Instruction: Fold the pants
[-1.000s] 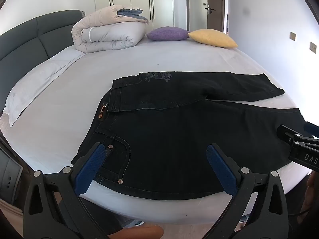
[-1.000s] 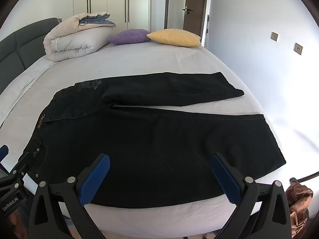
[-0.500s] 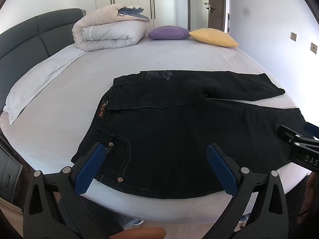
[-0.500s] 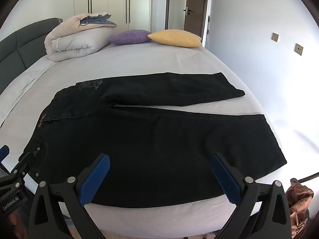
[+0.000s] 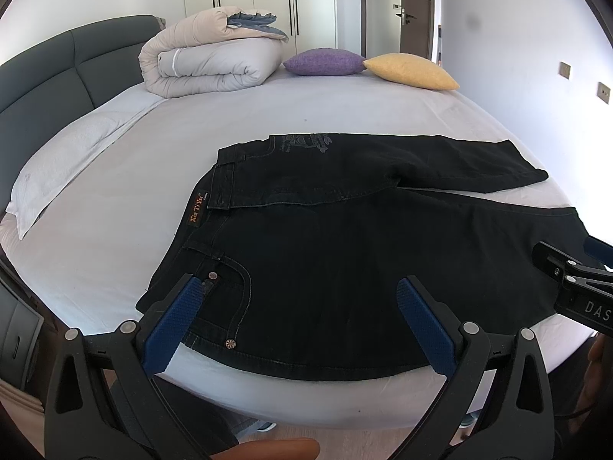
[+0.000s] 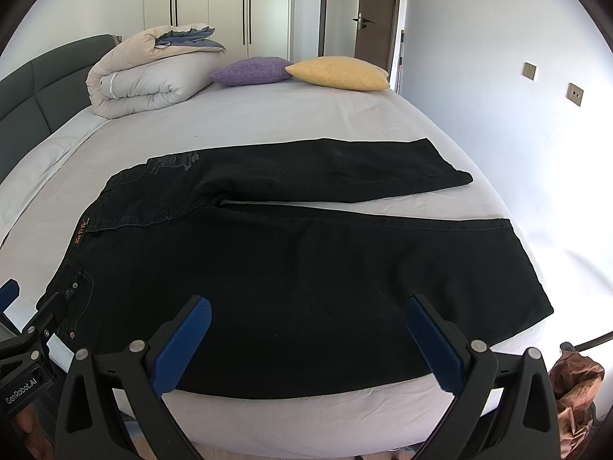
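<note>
Black jeans (image 5: 345, 253) (image 6: 291, 260) lie flat on the bed with the waistband at the left and both legs running right, the far leg angled away from the near one. My left gripper (image 5: 300, 291) hovers open over the near pocket and hip, by the bed's front edge. My right gripper (image 6: 306, 312) hangs open over the near leg's lower edge. Each gripper shows at the edge of the other's view: the right gripper (image 5: 574, 268) and the left gripper (image 6: 23, 322). Nothing is held.
The bed (image 5: 161, 161) carries a rolled duvet (image 5: 207, 65), a purple cushion (image 5: 325, 62) and a yellow cushion (image 5: 412, 72) at the far side. A dark headboard (image 5: 46, 69) stands left, a white pillow (image 5: 65, 153) below it. A brown bag (image 6: 574, 387) sits on the floor at the right.
The left wrist view has drifted slightly, so the jeans sit a touch lower and nearer. Both grippers stay open and the jeans have not moved.
</note>
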Action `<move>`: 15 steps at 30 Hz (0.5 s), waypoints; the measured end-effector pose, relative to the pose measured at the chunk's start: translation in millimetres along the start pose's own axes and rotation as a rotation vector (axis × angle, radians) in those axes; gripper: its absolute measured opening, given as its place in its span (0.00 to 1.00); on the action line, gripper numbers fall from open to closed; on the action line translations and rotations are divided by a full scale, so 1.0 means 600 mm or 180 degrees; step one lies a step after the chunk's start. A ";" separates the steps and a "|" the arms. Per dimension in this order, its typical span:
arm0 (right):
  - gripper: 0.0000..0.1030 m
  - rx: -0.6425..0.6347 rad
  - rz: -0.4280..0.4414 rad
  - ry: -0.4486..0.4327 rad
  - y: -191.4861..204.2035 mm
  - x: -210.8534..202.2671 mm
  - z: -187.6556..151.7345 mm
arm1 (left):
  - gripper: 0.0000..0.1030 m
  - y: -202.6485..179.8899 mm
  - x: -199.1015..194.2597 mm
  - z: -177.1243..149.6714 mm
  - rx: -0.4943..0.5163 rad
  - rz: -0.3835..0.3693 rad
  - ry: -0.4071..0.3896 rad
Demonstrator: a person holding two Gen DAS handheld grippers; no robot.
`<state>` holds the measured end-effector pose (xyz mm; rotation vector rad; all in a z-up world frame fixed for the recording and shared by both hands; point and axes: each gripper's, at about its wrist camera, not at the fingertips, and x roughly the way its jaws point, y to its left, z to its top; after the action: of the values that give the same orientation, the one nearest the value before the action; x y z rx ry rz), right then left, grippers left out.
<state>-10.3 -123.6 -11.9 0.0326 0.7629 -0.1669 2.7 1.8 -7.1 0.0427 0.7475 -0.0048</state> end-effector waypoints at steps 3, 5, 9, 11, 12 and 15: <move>1.00 0.0001 0.0001 0.0000 0.000 0.000 0.000 | 1.00 0.002 0.001 -0.005 0.0003 -0.0002 0.0002; 1.00 0.0001 0.0000 0.0002 0.001 0.000 0.000 | 1.00 0.002 0.001 -0.005 0.0001 -0.0002 0.0003; 1.00 0.0001 0.0000 -0.0001 0.002 0.000 -0.002 | 1.00 0.002 0.001 -0.004 0.0003 -0.0002 0.0005; 1.00 0.0002 0.0001 -0.0002 0.002 0.001 -0.002 | 1.00 0.002 0.001 -0.005 0.0004 -0.0001 0.0005; 1.00 0.0002 -0.0001 -0.0002 0.002 0.001 -0.002 | 1.00 0.002 0.001 -0.004 0.0003 -0.0003 0.0006; 1.00 0.0003 0.0001 0.0001 0.002 0.001 -0.002 | 1.00 0.001 0.001 -0.004 0.0006 0.0000 0.0007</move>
<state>-10.6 -122.6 -12.9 0.0339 0.7633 -0.1668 1.6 2.7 -9.4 0.0444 0.7496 -0.0054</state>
